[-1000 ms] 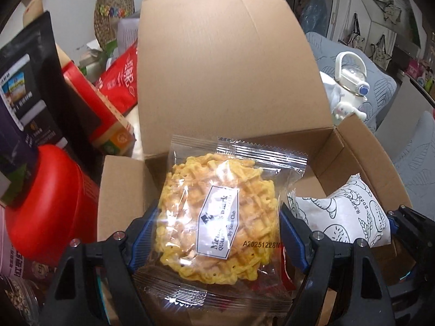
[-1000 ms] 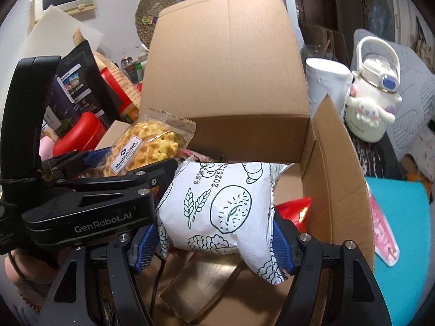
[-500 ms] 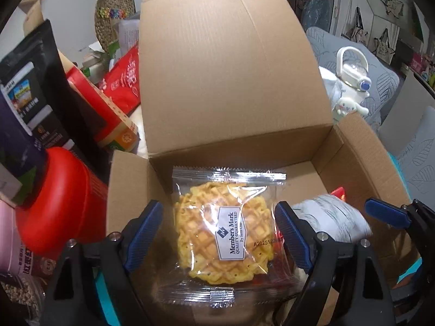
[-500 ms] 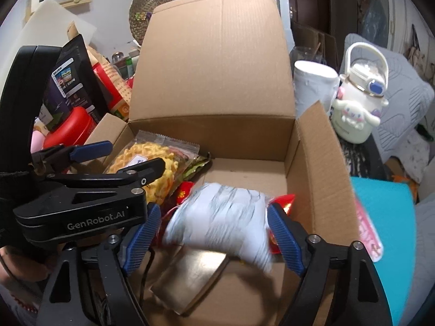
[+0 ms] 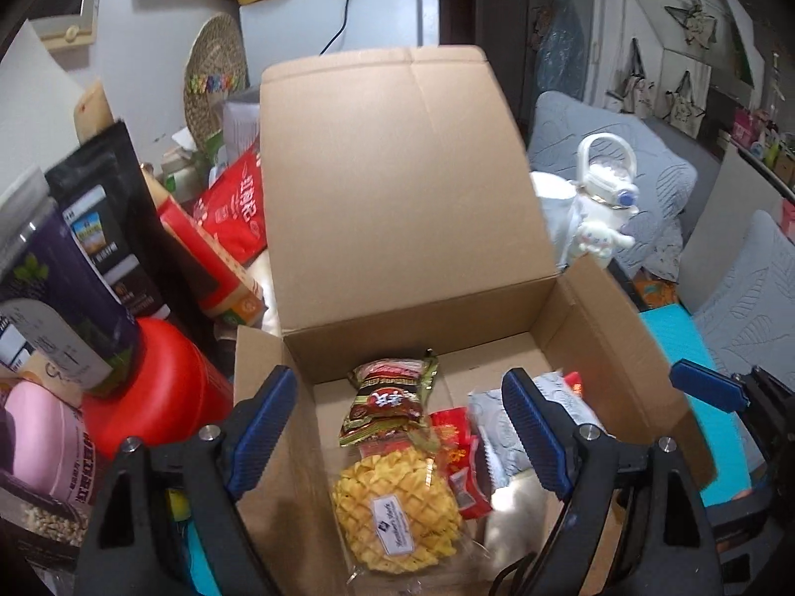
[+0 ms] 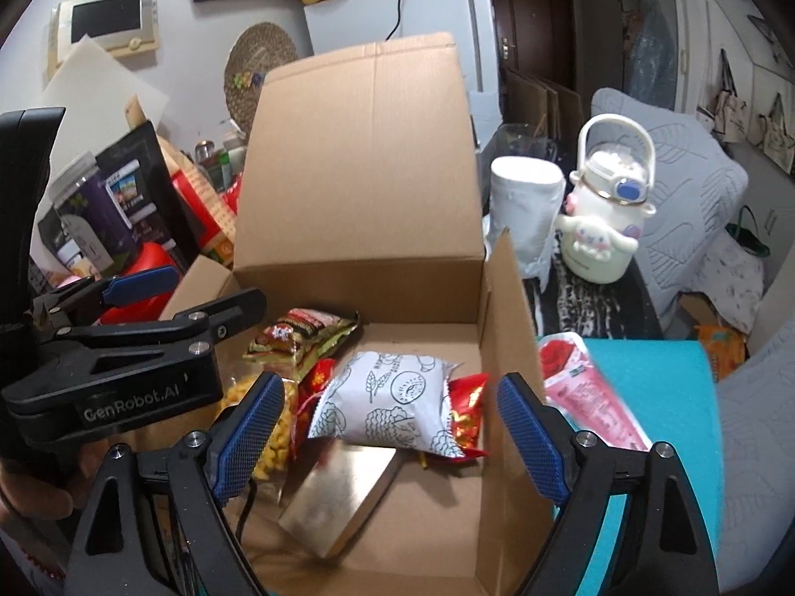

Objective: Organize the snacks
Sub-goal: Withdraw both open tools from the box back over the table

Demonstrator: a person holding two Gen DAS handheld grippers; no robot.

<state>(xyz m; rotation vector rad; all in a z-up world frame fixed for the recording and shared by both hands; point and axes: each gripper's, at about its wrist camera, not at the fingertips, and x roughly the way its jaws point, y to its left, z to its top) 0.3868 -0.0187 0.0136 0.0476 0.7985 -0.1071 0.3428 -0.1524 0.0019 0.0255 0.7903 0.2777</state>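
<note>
An open cardboard box (image 5: 407, 198) (image 6: 357, 149) stands in front of both grippers. On its floor lie a clear-wrapped yellow waffle (image 5: 397, 511) (image 6: 271, 427), a white printed bread bag (image 6: 392, 402) (image 5: 497, 432), a brown-green snack packet (image 5: 392, 397) (image 6: 298, 337), red packets (image 5: 457, 457) and a flat gold box (image 6: 343, 491). My left gripper (image 5: 397, 407) hangs open above the waffle, touching nothing. My right gripper (image 6: 390, 402) hovers above the white bag with its jaws opening, pads clear of the bag.
Left of the box crowd a red tin (image 5: 149, 397), jars and snack bags. On the right are a white cartoon bottle (image 6: 606, 218), a white cup (image 6: 521, 208), a teal mat (image 6: 661, 397) and a pink packet (image 6: 586, 392) lying on it.
Both grippers let go: the waffle and the white bag dropped onto the box floor. Both grippers opened wider and rose back from the box.
</note>
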